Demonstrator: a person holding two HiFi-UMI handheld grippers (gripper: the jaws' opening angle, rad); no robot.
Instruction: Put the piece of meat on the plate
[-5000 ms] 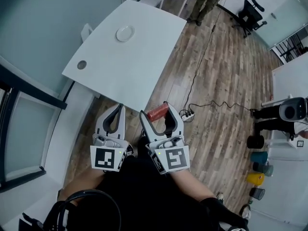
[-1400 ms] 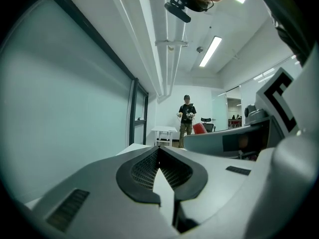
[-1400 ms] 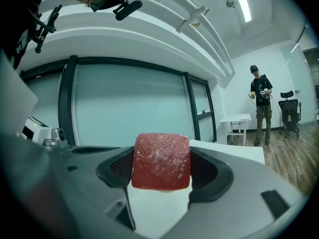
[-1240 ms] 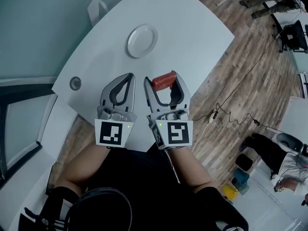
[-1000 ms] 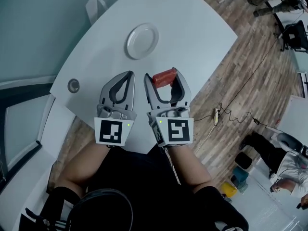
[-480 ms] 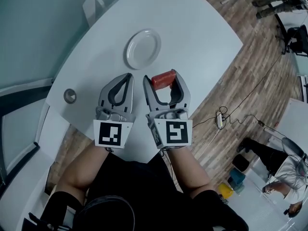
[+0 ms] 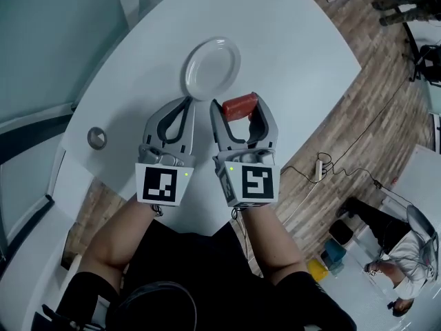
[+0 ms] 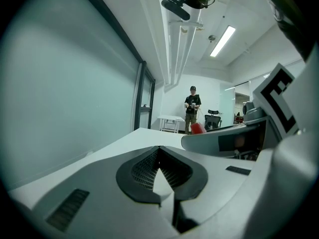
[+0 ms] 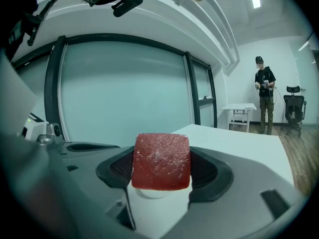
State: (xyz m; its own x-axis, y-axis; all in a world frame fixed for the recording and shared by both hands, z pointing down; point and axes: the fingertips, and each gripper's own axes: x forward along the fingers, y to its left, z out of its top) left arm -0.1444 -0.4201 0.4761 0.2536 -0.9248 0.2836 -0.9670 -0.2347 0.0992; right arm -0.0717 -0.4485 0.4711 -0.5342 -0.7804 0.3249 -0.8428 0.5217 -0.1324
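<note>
Right gripper (image 7: 240, 104) is clamping the piece of meat (image 9: 160, 161) and hovering just beside the plate (image 7: 207, 64), at its near rim. Left gripper (image 7: 180, 109) is sitting closed on nothing, also near that rim. Risk: letting go here is likely dropping the meat short of the plate, onto the table (image 7: 296, 40). The meat could also be clinging to one pad.
</note>
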